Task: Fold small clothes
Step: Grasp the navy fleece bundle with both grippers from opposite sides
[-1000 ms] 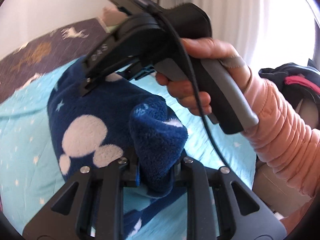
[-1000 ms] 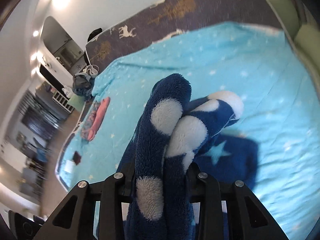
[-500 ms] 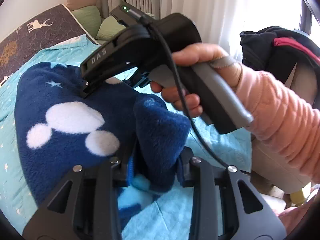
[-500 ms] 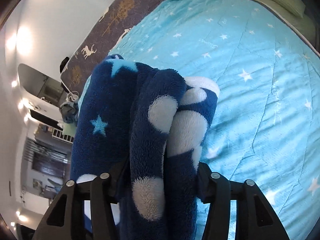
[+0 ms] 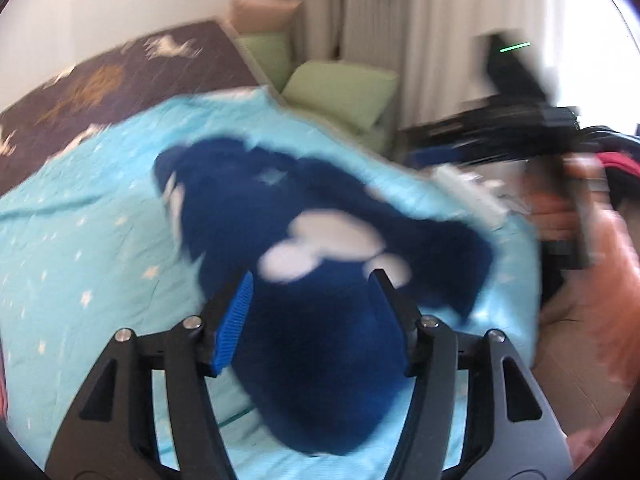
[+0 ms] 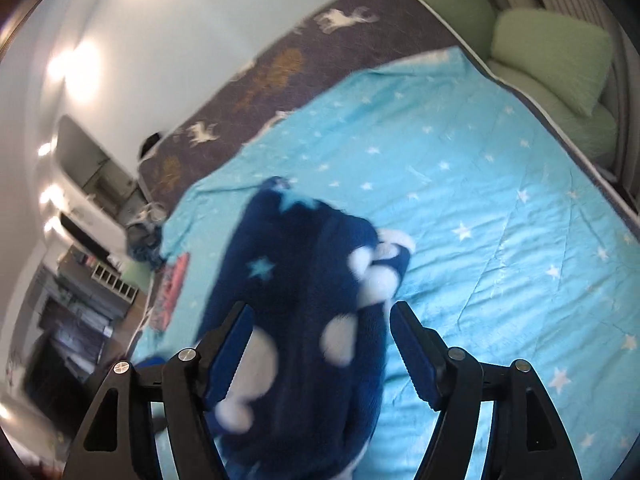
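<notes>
A navy fleece garment with white mouse-head shapes and pale stars lies bunched on the light blue star-print blanket. My left gripper is open, its jaws wide apart on either side of the fleece. My right gripper is also open, with the garment lying between and beyond its fingers. In the left wrist view the right gripper body and the hand holding it appear blurred at the right, off the garment. Both views are motion-blurred.
A dark bedcover with deer prints lies past the blanket. Green cushions sit by the curtains at the far side. A pink item and a dark cloth pile lie at the bed's left edge.
Both grippers have opened and let go of the fleece, which has dropped onto the blanket. The right gripper has pulled away to the right in the left wrist view.
</notes>
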A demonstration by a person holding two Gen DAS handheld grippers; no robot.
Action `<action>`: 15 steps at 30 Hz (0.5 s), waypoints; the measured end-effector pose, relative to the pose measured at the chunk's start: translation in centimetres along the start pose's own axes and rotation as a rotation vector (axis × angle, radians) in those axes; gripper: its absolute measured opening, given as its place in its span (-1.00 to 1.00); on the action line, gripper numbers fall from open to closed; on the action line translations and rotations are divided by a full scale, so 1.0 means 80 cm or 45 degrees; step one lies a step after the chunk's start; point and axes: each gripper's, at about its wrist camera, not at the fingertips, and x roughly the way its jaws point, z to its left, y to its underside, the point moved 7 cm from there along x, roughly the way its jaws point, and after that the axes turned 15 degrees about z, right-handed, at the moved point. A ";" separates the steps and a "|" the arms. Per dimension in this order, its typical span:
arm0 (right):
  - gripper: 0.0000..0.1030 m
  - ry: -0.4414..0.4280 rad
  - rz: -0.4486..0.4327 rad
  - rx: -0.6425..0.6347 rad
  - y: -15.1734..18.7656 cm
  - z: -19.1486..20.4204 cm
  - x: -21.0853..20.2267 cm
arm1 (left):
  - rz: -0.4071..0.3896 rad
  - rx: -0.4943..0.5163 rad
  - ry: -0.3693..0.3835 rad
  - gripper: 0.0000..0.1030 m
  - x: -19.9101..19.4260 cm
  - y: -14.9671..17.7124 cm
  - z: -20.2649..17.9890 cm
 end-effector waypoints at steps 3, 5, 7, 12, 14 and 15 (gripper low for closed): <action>-0.02 -0.065 0.004 -0.163 0.037 0.048 -0.009 | 0.043 -0.059 -0.011 0.41 0.030 0.022 0.017; -0.38 -0.172 0.055 -0.244 0.076 0.073 0.004 | 0.036 -0.113 -0.016 0.48 0.034 0.035 0.029; -0.54 -0.148 0.124 -0.268 0.110 0.073 0.036 | 0.042 -0.155 -0.007 0.50 0.037 0.043 0.039; -0.79 0.026 0.200 -0.077 0.148 0.020 0.110 | 0.042 -0.131 -0.019 0.52 0.031 0.047 0.030; -0.78 0.076 0.182 -0.103 0.146 0.028 0.105 | 0.028 -0.097 -0.084 0.51 0.023 0.044 0.024; -0.78 0.126 0.176 -0.127 0.144 0.036 0.101 | 0.028 -0.096 -0.087 0.51 0.020 0.044 0.024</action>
